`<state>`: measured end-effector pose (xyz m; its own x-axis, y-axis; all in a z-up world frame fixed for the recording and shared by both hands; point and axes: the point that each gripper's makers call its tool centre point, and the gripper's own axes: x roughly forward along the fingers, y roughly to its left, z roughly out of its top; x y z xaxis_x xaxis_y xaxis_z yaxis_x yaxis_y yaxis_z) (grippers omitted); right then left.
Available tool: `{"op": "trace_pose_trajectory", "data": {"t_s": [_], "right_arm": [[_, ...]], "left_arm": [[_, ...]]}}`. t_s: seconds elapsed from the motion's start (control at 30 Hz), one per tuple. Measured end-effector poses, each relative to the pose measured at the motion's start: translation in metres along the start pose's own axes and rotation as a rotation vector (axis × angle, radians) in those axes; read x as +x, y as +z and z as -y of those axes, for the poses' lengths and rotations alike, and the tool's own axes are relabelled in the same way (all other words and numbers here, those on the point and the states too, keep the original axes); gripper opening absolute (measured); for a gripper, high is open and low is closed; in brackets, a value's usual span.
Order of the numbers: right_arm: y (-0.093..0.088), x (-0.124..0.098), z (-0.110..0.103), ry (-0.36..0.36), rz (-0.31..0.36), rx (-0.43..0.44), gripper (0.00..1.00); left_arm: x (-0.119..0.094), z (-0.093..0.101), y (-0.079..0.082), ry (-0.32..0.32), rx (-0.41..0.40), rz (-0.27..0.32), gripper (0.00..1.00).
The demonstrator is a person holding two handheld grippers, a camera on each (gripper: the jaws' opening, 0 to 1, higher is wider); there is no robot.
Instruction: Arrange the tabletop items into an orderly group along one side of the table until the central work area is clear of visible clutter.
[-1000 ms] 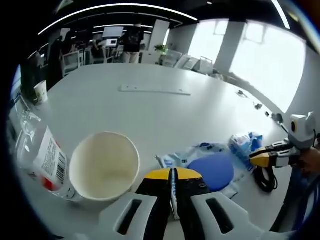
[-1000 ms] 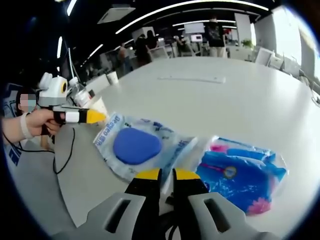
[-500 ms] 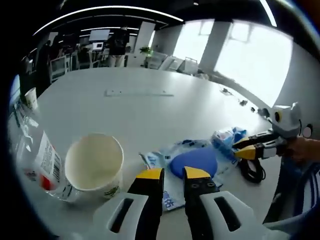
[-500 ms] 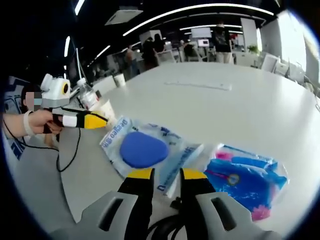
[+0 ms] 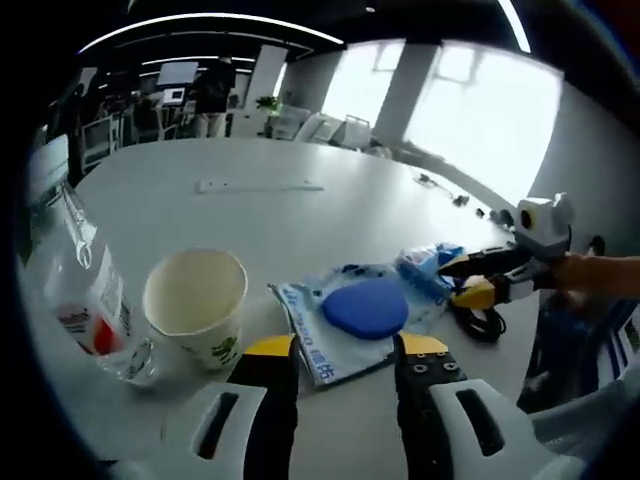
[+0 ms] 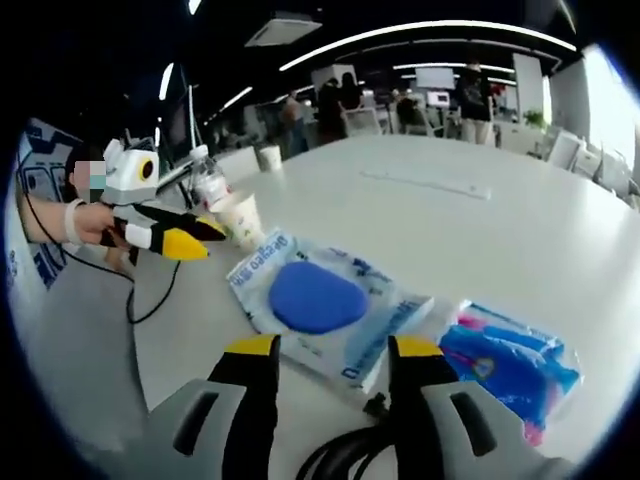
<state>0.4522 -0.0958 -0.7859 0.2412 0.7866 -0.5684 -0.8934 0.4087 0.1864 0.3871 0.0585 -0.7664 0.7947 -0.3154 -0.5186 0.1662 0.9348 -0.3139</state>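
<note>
A clear packet holding a blue pad (image 5: pixel 365 308) (image 6: pixel 318 298) lies flat on the white table. Left of it in the left gripper view stand a paper cup (image 5: pixel 195 305) and a plastic bottle (image 5: pixel 85 300). A blue and pink packet (image 5: pixel 430 265) (image 6: pixel 510 362) lies just beyond the pad packet. My left gripper (image 5: pixel 346 350) is open, just short of the pad packet's near edge, and holds nothing. My right gripper (image 6: pixel 335 348) is open over the packet's opposite edge, also with nothing in it. Each gripper also shows in the other's view, the right gripper (image 5: pixel 472 280) and the left gripper (image 6: pixel 175 235).
A white strip (image 5: pixel 260 185) (image 6: pixel 425 183) lies further out on the table. A black cable (image 5: pixel 480 322) coils at the table edge by the right gripper. Another paper cup (image 6: pixel 268 157) stands at the far edge. People and desks are in the background.
Both grippers went from shut or nearly shut to wide open. The left let go of the pad packet's edge and drew back; the packet now lies flat between the two.
</note>
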Motion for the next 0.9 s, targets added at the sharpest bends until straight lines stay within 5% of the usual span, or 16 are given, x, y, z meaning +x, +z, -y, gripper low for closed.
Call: {"op": "trace_pose_trajectory", "data": {"t_s": [0.7,0.9], "right_arm": [[-0.009,-0.02,-0.017,0.001,-0.015,-0.034,0.57],[-0.005,-0.026,-0.02,-0.012,0.003,-0.041,0.65]], "left_arm": [[-0.04,-0.011,-0.011,-0.005,-0.006,0.037,0.65],[-0.054,-0.019,0.003,0.028,-0.025,0.12,0.76]]}}
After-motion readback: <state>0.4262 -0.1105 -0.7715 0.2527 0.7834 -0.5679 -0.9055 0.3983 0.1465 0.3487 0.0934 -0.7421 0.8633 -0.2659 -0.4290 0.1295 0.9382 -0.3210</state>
